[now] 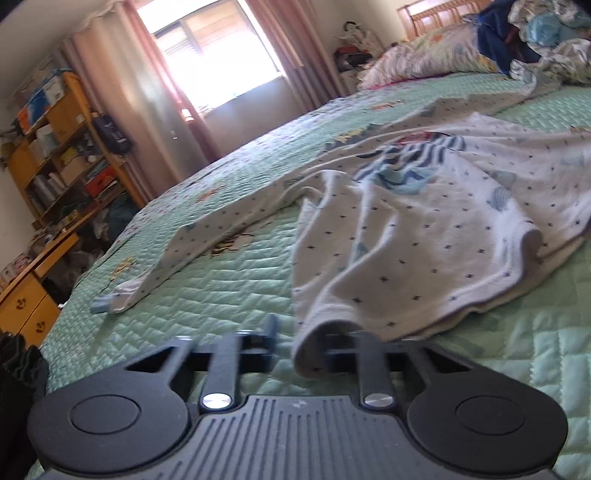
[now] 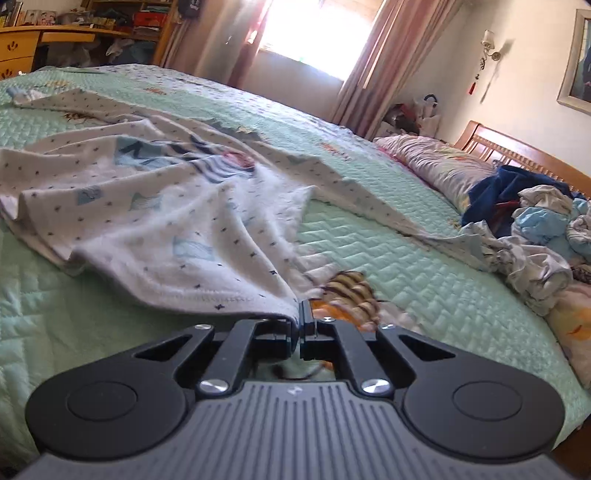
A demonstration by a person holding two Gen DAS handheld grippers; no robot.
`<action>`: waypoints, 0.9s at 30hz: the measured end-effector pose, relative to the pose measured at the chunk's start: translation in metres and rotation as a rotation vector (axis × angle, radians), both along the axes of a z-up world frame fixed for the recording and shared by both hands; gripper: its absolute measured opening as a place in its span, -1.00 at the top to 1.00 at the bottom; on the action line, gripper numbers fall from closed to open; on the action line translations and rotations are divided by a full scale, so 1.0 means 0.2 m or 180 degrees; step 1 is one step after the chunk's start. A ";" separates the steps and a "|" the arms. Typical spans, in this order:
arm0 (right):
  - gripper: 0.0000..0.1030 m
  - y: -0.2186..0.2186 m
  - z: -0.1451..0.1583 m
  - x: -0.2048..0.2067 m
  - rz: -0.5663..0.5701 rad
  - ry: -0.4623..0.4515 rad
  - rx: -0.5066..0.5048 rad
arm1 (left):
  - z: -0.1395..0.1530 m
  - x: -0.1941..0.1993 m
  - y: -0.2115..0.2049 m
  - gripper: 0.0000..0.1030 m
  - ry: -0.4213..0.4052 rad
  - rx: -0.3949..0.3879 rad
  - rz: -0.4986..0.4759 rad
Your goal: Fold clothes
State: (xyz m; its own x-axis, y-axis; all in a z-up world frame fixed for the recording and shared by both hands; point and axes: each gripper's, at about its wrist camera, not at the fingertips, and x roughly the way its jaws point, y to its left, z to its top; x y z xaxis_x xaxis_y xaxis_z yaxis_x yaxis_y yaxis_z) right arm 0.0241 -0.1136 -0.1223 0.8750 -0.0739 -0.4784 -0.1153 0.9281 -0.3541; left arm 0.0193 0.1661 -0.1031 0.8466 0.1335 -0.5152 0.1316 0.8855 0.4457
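Right gripper (image 2: 300,325) pinched white star-print cotton shirt (image 2: 177,221) hem, left gripper (image 1: 299,339) jaws wide around other corner, needing closure before spreading flat

There is one white dotted shirt (image 1: 424,229) on one bed (image 1: 207,295). I count two claws: the left claw (image 1: 299,341) and the right claw (image 2: 300,332). One pillow (image 2: 436,166), one clothes pile (image 2: 535,229), one window (image 2: 314,33).

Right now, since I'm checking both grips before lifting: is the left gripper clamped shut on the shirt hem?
No: the left gripper stands open, its fingers apart, with the shirt hem draped between them.
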 end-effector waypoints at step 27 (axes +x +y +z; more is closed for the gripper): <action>0.91 -0.28 0.04 -0.09 0.0116 0.0295 -0.0286 | 0.13 -0.34 -0.16 0.80 0.0260 0.0124 0.0129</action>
State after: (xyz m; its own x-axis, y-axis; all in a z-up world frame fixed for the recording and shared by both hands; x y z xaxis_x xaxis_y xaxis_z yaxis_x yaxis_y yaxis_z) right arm 0.0070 -0.1703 -0.1136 0.8303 -0.0891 -0.5502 -0.1844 0.8877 -0.4220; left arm -0.0490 0.1338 -0.0779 0.7954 0.1881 -0.5761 0.1333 0.8731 0.4691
